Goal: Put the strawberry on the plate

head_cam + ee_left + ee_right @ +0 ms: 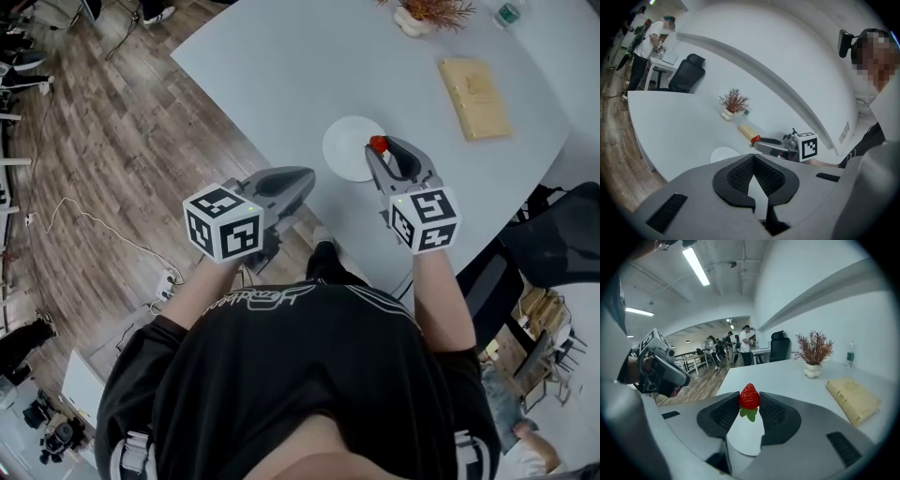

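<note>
A red strawberry (378, 144) with green leaves is pinched between the pads of my right gripper (380, 150), which is shut on it. It hangs over the near right rim of a small white plate (349, 148) on the pale grey table. In the right gripper view the strawberry (749, 397) sits at the jaw tips with the plate (745, 439) below. My left gripper (307, 178) hovers at the table's near edge, left of the plate, shut and holding nothing. The left gripper view shows the plate (724, 153) and the strawberry (754, 138).
A tan book-like pad (475, 97) lies at the back right of the table. A dried plant in a white pot (427, 14) and a small bottle (507, 13) stand at the far edge. A black chair (562, 248) is to the right. Wooden floor lies to the left.
</note>
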